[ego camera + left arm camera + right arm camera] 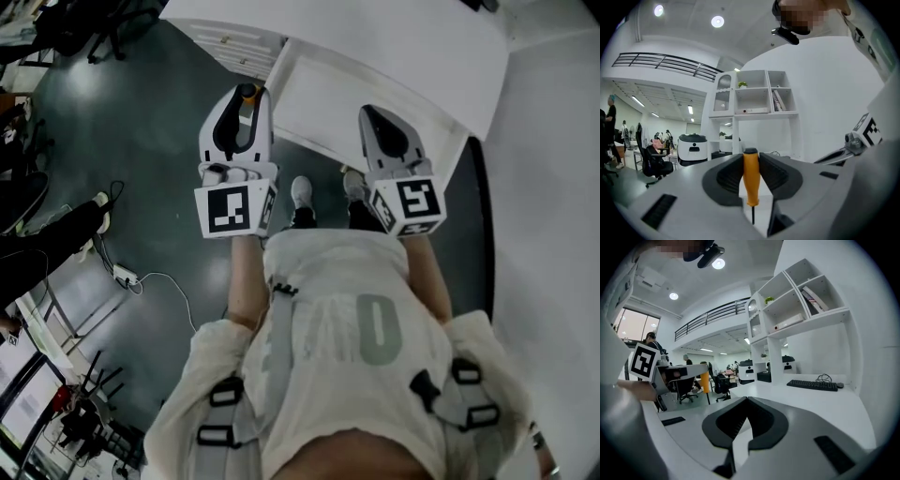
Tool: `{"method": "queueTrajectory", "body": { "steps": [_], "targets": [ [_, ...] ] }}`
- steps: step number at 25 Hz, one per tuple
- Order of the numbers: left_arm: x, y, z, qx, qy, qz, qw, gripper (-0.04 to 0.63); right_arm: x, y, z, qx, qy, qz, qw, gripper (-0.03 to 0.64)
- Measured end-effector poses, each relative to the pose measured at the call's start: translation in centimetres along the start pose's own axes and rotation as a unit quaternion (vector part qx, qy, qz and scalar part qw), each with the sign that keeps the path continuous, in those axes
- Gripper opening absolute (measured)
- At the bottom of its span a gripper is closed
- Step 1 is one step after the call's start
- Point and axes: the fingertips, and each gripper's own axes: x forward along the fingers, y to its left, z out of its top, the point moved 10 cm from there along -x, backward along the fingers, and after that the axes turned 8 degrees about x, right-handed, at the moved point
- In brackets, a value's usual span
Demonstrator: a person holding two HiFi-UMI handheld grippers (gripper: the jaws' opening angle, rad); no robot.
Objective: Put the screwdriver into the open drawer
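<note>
- Left gripper (240, 111) clamps the screwdriver (750, 176) by its orange handle, just left of the open drawer (361, 89).
- Right gripper (746, 403) is pinched together, empty.
- Looks like the carry step. Next it needs to swing right over the drawer and let go.

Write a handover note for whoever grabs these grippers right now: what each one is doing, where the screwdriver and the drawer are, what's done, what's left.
Left gripper: fingers shut on the screwdriver, gripping its orange handle, with the shaft pointing down.
Right gripper: fingers together, nothing held.
Open drawer: white, pulled out just ahead of both grippers in the head view.
Done: the screwdriver is picked up.
Left: bring it over the drawer, lower it in, release.
</note>
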Motion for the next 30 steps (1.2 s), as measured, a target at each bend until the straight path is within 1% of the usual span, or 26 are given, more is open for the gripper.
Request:
{"method": "queueTrajectory", "body": {
  "steps": [5, 9, 12, 17, 21, 23, 26, 30],
  "targets": [
    [3.3, -1.2, 0.0, -0.002, 0.016, -0.045, 0.9989, 0.109, -1.7, -1.6, 0.0, 0.017, -0.003, -0.041, 0.999, 0.005],
    [6.0, -2.0, -1.0, -0.01, 0.05, -0.074, 0.9959, 0.109, -2.4, -2.6, 0.6, 0.014, -0.01, -0.053, 0.998, 0.005],
    [7.8, -2.8, -2.0, -0.02, 0.087, -0.1, 0.991, 0.109, -3.3, -3.4, 0.3, 0.024, -0.009, -0.075, 0.997, 0.005],
    [10.5, -4.0, -4.2, -0.027, 0.144, -0.128, 0.9809, 0.109, -4.6, -4.7, -0.4, 0.04, -0.008, -0.107, 0.993, 0.005],
    [12.4, -4.9, -5.8, -0.025, 0.186, -0.149, 0.9708, 0.109, -5.9, -5.2, -0.5, 0.05, -0.004, -0.128, 0.99, 0.005],
    [13.4, -5.2, -6.4, -0.03, 0.208, -0.158, 0.9649, 0.109, -6.3, -5.5, -0.5, 0.051, -0.003, -0.133, 0.99, 0.005],
    [15.1, -5.7, -7.8, -0.04, 0.254, -0.175, 0.9503, 0.109, -6.6, -6.1, -0.4, 0.053, -0.003, -0.138, 0.989, 0.005],
    [16.8, -6.6, -10.4, -0.041, 0.311, -0.193, 0.9297, 0.109, -7.1, -6.6, -0.9, 0.064, 0.003, -0.152, 0.986, 0.005]
  ]
}}
